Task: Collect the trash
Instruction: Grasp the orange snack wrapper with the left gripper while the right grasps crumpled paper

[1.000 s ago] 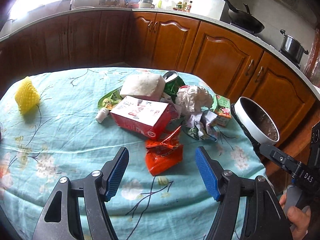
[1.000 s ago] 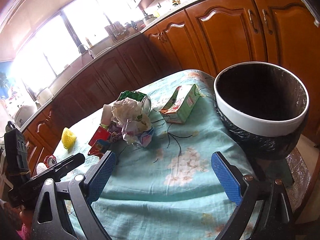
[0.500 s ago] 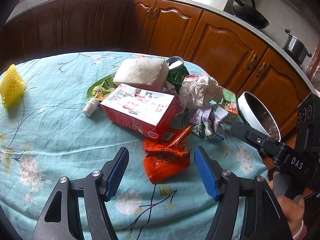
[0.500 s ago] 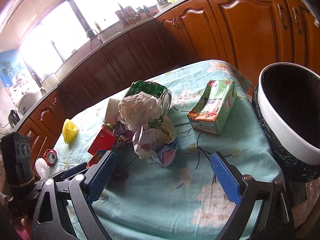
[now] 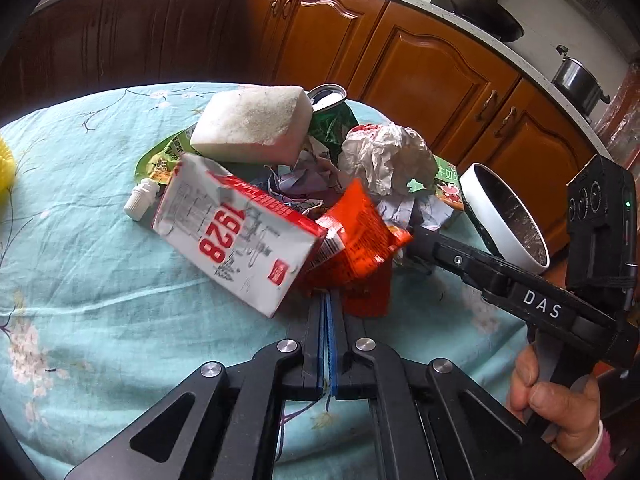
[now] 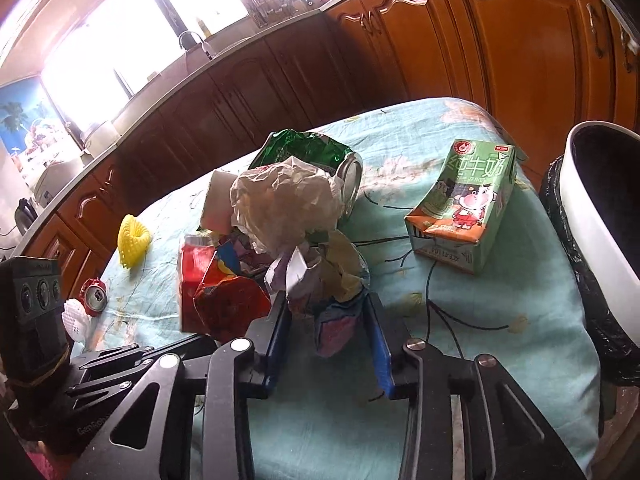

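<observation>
A teal floral tablecloth sits before wooden kitchen cabinets. The left gripper is clamped on the orange snack wrapper; the right gripper pinches crumpled paper beside the bin.

An orange snack wrapper sits crumpled and tilted against a red-and-white carton; crumpled paper stands beside them, the trash bin near.
</observation>
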Demonstrator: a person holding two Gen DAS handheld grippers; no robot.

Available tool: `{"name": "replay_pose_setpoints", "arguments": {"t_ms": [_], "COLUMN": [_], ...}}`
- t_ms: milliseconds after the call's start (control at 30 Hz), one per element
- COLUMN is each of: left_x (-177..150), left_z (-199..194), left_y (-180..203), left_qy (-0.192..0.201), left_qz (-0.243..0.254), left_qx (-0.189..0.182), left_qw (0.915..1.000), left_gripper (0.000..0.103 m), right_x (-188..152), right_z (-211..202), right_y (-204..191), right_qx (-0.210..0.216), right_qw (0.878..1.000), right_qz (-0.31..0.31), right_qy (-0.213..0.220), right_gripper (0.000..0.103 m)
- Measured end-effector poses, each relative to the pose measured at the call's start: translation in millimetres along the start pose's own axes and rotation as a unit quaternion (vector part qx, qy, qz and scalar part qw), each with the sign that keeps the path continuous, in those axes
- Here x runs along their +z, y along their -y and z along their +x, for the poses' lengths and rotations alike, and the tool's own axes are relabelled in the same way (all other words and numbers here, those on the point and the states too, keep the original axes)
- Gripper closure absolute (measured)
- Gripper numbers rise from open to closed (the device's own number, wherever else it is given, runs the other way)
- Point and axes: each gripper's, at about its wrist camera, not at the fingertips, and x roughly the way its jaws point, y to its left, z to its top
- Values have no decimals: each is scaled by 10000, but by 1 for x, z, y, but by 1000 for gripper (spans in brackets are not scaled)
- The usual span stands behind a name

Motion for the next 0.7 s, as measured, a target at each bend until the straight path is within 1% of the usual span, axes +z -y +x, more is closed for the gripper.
{"name": "replay_pose_setpoints", "arguments": {"t_ms": [133, 200, 233, 300, 367, 433, 533, 600, 633, 700], "left_x": [-1, -1, 0, 1, 3, 5, 7, 8, 9, 13], "left_z": [-9, -13, -14, -14, -13, -9, 4, 14, 19, 21], "left_y": [5, 9, 11, 14, 18, 25, 33, 34, 34, 32], "left_qy": [65, 124, 141, 147, 225, 296, 268, 156, 92, 111], "left_qz": [74, 149, 189, 262, 321, 434, 591, 614, 600, 545], "left_qx": [-88, -40, 1, 29, 138, 281, 440, 458, 441, 389], "left_qw": [9999, 9998, 9997, 9995, 9991, 9982, 9969, 9969, 9972, 9977], "left_gripper": [103, 103, 101, 90, 66, 58, 59, 79, 91, 97], "right_x": [-6, -10, -12, -15, -19, -21, -24, -26, -28, -30], "right_z": [-15, -23, -28, -37, -47, -56, -67, -72, -74, -78], "right_y": [1, 5, 8, 15, 21, 27, 31, 33, 34, 36], "right_qx": [-4, -31, -32, -62, -89, -93, -112, -127, -144, -152], "right_qw": [10000, 9999, 9998, 9997, 9993, 9989, 9981, 9978, 9976, 9974], "right_qz": [1, 44, 86, 167, 255, 346, 446, 486, 502, 533], "right_qy": [84, 131, 150, 187, 251, 309, 400, 440, 448, 469], "right_gripper": [69, 69, 69, 69, 69, 69, 69, 69, 69, 69]}}
